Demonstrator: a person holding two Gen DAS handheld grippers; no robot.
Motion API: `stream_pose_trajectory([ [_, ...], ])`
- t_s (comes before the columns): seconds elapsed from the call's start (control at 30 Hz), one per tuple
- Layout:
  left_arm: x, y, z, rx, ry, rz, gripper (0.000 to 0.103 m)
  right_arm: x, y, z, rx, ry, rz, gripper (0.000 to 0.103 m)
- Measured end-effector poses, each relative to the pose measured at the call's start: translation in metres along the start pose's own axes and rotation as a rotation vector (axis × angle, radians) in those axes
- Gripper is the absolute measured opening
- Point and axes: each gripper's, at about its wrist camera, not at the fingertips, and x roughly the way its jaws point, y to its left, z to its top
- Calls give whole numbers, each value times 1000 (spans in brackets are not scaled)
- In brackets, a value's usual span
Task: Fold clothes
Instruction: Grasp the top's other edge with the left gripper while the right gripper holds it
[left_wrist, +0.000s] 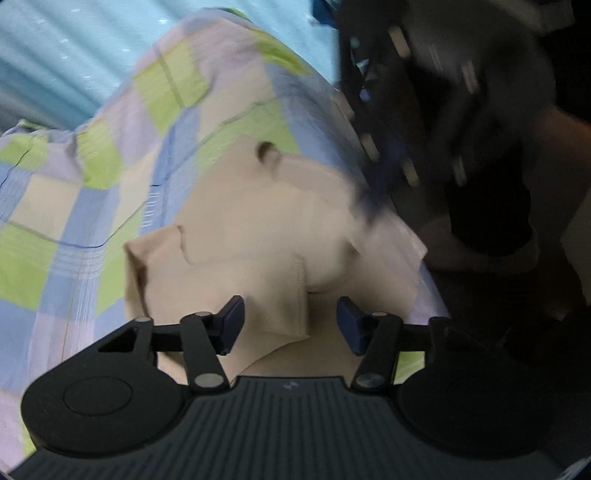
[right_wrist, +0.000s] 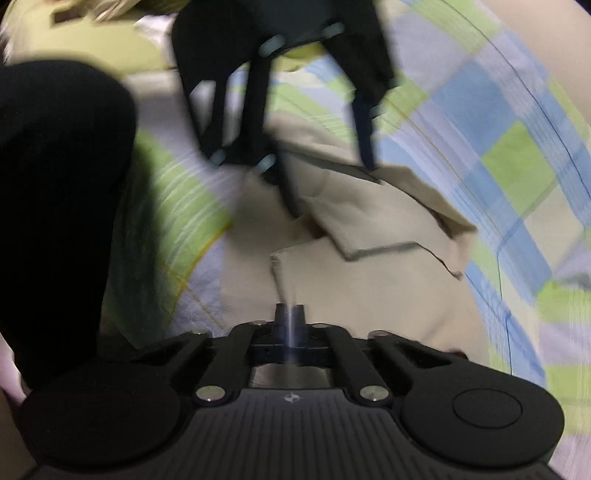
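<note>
Bed surface — checked sheet (left_wrist: 85, 221) in blue, green and lilac squares; pale blue curtain (left_wrist: 66, 48) behind. One beige cloth garment (left_wrist: 258, 229) lies crumpled mid-sheet. Two grippers — left gripper (left_wrist: 290, 325) wide apart above it, right gripper (right_wrist: 290, 325) pinched together on a beige fold.

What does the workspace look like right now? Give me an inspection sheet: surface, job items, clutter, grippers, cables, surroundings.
Surface: checked bedsheet in green, blue and cream squares, wrinkled.
Job's things: beige garment lying on the sheet, partly folded, layers overlapping; a seamed flap lies between the left fingers.
Clutter: nothing seen.
Grippers: left gripper open over the garment, holding nothing. Right gripper shut, close over the beige cloth; whether it pinches fabric cannot be told.
Cables: nothing seen.
Surroundings: light blue curtain behind the bed; person in dark clothing at the edge. Both views are motion-blurred.
</note>
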Motion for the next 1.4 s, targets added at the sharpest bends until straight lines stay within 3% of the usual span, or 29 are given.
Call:
stream_pose_trajectory([
  [0.07, 9, -1, 3, 29, 21, 46, 29, -15, -11, -1, 38, -24, -25, 0],
  [0.13, 16, 4, 7, 27, 35, 101, 4, -26, -18, -3, 57, -39, -56, 0],
  [0.27, -11, 45, 15, -86, -31, 234, 3, -50, -38, -3, 72, -61, -131, 0],
  [0.37, -45, 100, 21, -220, -86, 348, 2, -76, -62, 1, 99, -95, -207, 0],
  [0.53, -81, 190, 37, -361, -134, 552, 2, -125, -125, 19, 136, -185, -396, 0],
  [0.63, -92, 221, 48, -405, -153, 634, 3, -138, -166, 27, 152, -227, -498, 0],
  [0.77, -123, 219, 59, -467, -189, 694, 3, -158, -192, 36, 164, -283, -576, 0],
  [0.93, -176, 191, 77, -576, -220, 723, 3, -198, -175, 36, 148, -358, -612, 0],
  [1.13, -240, 182, 103, -582, -223, 776, 3, -246, -167, 53, 136, -450, -659, 0],
  [1.27, -220, 222, 105, -595, -169, 801, 3, -249, -193, 78, 102, -474, -700, 0],
  [1.4, -145, 282, 76, -696, -101, 738, 3, -186, -247, 97, 86, -404, -697, 0],
])
